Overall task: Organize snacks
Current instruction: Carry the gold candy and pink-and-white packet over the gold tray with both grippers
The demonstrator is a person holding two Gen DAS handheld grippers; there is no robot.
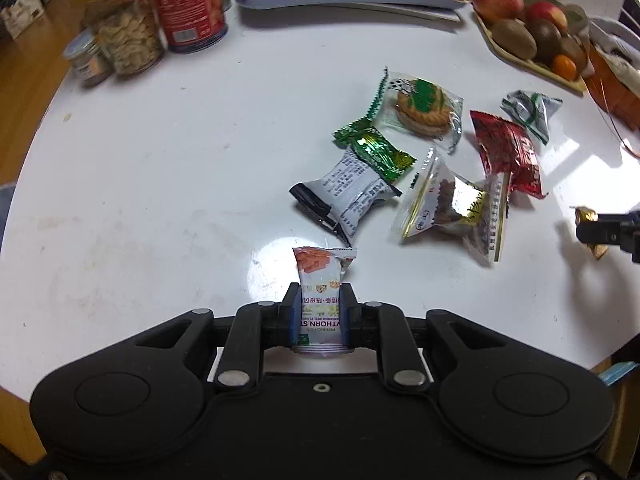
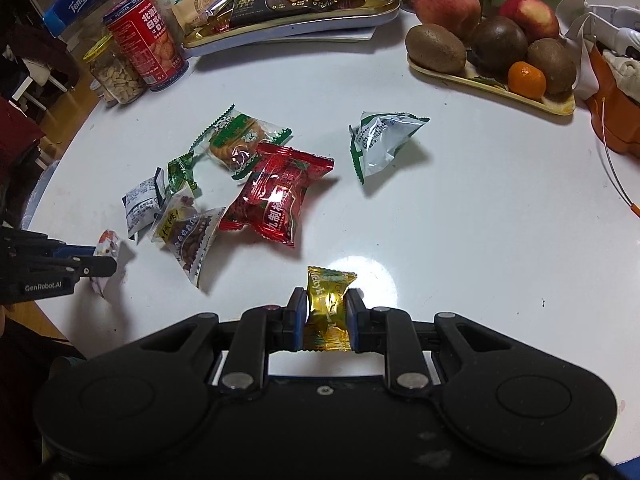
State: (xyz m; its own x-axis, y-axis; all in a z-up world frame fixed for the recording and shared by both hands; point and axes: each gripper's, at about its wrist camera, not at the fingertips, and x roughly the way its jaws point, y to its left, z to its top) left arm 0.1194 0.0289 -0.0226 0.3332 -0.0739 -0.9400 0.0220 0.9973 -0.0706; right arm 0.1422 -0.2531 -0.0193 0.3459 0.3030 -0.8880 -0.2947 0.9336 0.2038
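Snack packets [image 2: 276,196] lie mid-table [image 2: 460,240] (fruit tray [image 2: 552,106] behind, right; jars [image 2: 116,72] left).

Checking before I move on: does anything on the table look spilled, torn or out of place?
Nothing spilled or torn. Six wrapped snacks lie loose in an untidy cluster on the white table, the green candy overlapping the black-and-white packet. The silver-green packet sits apart from the cluster.

Black plastic left hand-held gripper [image 1: 319,312], blue pads inside its fingers, silver pivot screws, round moulded housings, matching right hand-held gripper [image 2: 327,312], white "GenRobot.AI" lettering
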